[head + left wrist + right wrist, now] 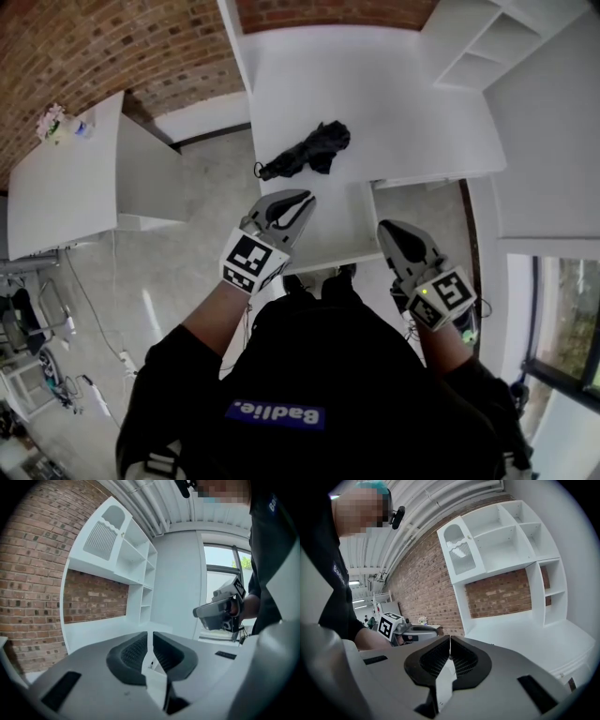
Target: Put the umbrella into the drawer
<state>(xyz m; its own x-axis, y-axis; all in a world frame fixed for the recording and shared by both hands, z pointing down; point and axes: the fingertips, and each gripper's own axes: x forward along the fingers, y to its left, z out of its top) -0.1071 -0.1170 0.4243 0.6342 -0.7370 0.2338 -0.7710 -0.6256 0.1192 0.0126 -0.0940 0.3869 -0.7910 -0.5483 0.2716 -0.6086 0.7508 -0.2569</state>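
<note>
A folded black umbrella (pixel 305 155) lies on the white desk (pixel 375 103), its thin end toward the left edge. My left gripper (pixel 302 200) hovers just short of it over the desk's front. Its jaws stand a narrow slit apart (pixel 151 634) with nothing between them. My right gripper (pixel 384 227) is off the desk's front edge to the right, shut and empty (pixel 450 639). A thin white ledge (pixel 417 180) under the desk front may be the drawer; I cannot tell whether it is open. The umbrella shows in neither gripper view.
A white shelf unit (pixel 487 37) rises at the desk's back right against the brick wall (pixel 112 47). A second white table (pixel 66 187) with flowers (pixel 52 120) stands to the left across bare floor. A window (pixel 562 319) lies at the right.
</note>
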